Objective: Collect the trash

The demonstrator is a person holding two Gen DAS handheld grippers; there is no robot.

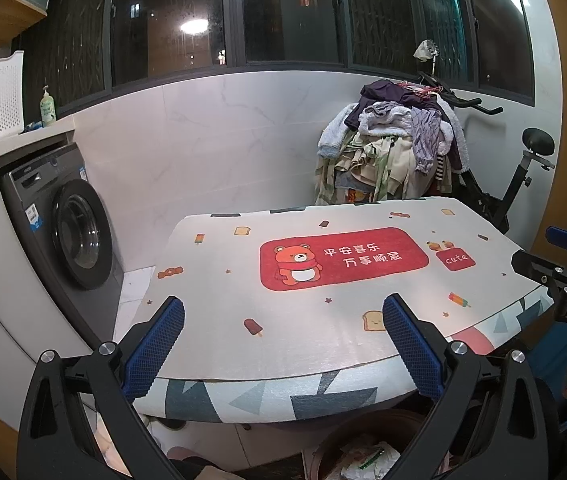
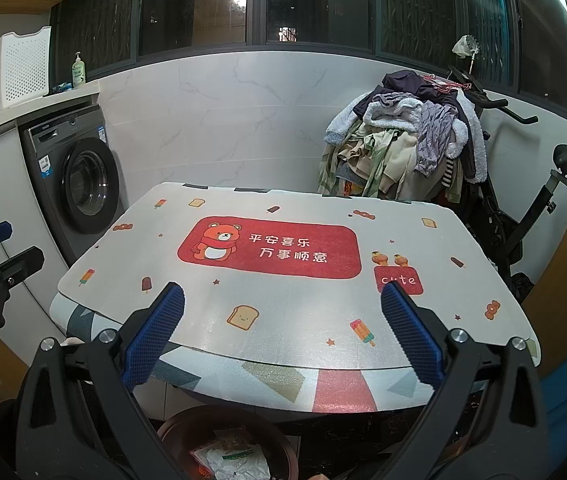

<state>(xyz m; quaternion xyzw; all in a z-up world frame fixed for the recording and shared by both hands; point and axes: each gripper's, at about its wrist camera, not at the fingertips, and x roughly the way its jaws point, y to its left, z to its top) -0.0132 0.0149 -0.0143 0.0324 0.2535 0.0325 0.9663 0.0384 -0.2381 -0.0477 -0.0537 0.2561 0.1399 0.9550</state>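
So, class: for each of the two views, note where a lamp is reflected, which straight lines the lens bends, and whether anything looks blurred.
Left wrist view: a ceiling lamp glares in the window glass; the table edge and window sill bow. Right wrist view: fainter reflection in the window glass; same fisheye bowing, black corners. Both look sharp; the trash bin below the table lies in shadow.

The table mat (image 2: 283, 312) reads "平安喜乐 万事顺意" on its red panel (image 2: 269, 248) and "cute" on a small red tag (image 2: 399, 280).

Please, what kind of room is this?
Probably a home laundry balcony: a front-loading washing machine under a counter, clothes piled on an exercise bike, and dark windows along the wall.
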